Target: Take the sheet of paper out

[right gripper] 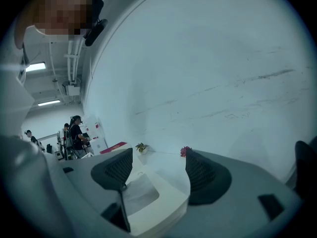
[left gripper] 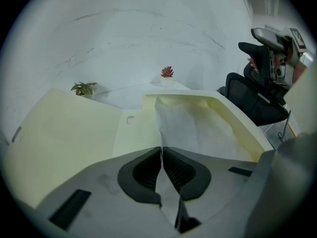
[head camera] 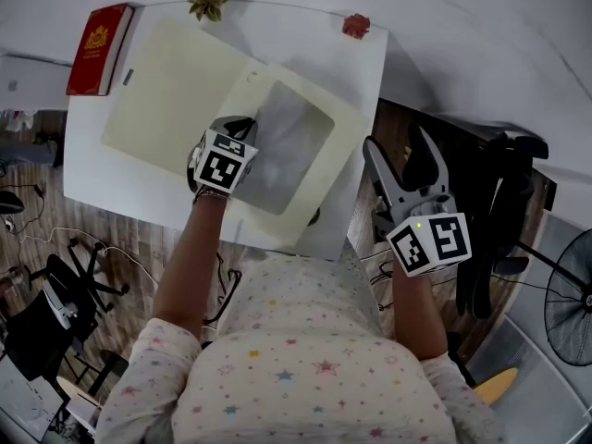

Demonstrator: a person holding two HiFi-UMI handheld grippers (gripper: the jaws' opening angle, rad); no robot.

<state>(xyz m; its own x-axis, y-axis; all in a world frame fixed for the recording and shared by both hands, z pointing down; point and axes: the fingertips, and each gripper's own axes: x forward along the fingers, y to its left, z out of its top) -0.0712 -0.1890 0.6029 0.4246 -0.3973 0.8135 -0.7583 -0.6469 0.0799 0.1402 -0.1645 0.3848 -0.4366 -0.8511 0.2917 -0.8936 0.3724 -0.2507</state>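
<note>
At the desk's [head camera: 102, 183] right half, a pale yellow folder [head camera: 176, 91] lies opened flat and skewed, its near corner reaching the desk's front edge. The sheet of paper [head camera: 291, 141] sits in the right leaf, inside a rounded opening. Its long axis runs from the person toward the far edge, slanting right toward the red plant [head camera: 356, 25].

The left tongs [head camera: 242, 128] point steeply down at the sheet's near left side. The desk is bare around the folder. Only a red book [head camera: 100, 48] at the far left corner and a green plant [head camera: 209, 4] at the back edge stand nearby.

The right tongs [head camera: 400, 146] hang past the desk's right edge, close to a black office chair [head camera: 499, 211].

From above the pinch is hidden. The left gripper view shows the left tongs [left gripper: 162, 150] pressed together on the paper [left gripper: 198, 133], whose lifted, creased edge runs away toward the far plants. The right gripper view shows the right tongs [right gripper: 158, 157] spread wide with nothing between them. It also takes in the folder from the side and people [right gripper: 77, 133] standing far off to the left, whom no other view catches.
</note>
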